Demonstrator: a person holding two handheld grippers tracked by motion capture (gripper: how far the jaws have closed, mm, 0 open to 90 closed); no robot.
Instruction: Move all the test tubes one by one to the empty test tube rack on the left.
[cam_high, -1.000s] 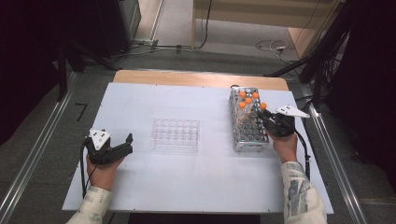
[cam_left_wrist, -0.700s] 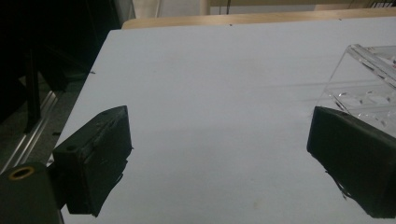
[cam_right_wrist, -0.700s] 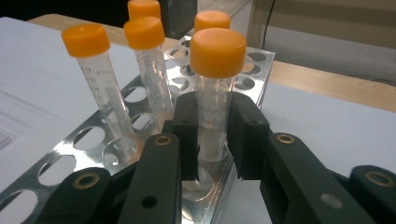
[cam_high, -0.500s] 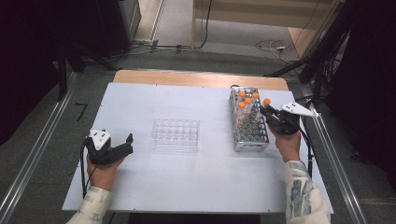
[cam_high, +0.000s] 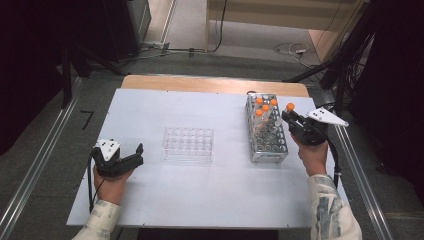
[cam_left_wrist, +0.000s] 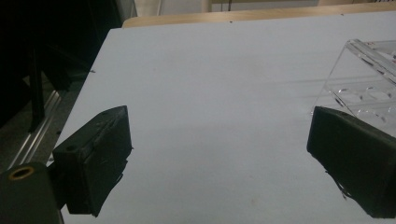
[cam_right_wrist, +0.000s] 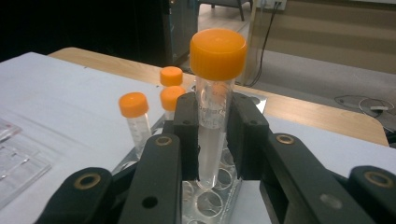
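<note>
Right gripper clamped on orange-capped tube, tip just above metal rack near tabletop's right edge | left gripper jaws apart, empty, front-left | risk: tilted lift knocks neighbouring tubes; smooth wall may slip.

No legible text or labels.

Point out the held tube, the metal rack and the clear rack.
held tube (cam_right_wrist: 212, 135), right gripper view, clear body between the jaws
metal rack (cam_high: 269, 156), high view, near end
clear rack (cam_high: 188, 141), high view, top face
</note>
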